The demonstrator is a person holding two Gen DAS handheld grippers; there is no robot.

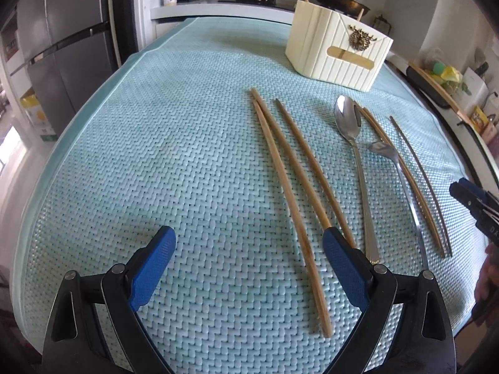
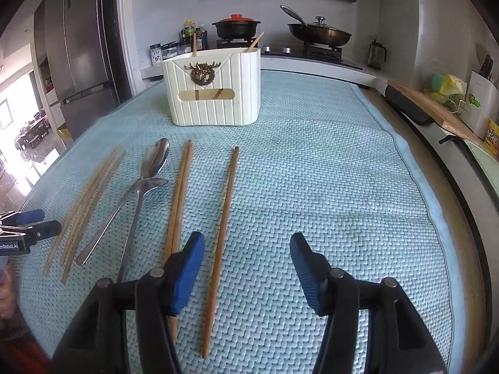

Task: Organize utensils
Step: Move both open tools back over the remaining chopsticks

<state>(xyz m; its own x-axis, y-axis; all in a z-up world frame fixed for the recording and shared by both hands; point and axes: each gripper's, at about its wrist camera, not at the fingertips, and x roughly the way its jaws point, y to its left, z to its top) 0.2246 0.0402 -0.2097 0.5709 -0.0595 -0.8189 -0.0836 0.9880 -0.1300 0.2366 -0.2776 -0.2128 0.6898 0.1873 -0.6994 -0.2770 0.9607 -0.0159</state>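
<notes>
Several wooden chopsticks (image 1: 290, 199) lie on a light blue woven mat (image 1: 156, 155), with two metal spoons (image 1: 355, 143) among them. A cream ribbed utensil holder (image 1: 336, 50) stands at the far side, with two chopsticks inside. My left gripper (image 1: 249, 246) is open and empty, low over the mat just left of the chopsticks. In the right wrist view the holder (image 2: 215, 90) is ahead, the spoons (image 2: 146, 180) and chopsticks (image 2: 224, 218) lie to the left. My right gripper (image 2: 246, 255) is open and empty, beside the single rightmost chopstick.
A steel fridge (image 1: 62, 46) stands at the left. A stove with a black pot (image 2: 235, 26) and a pan (image 2: 318, 34) is behind the mat. A cutting board (image 2: 430, 106) and clutter sit along the right counter.
</notes>
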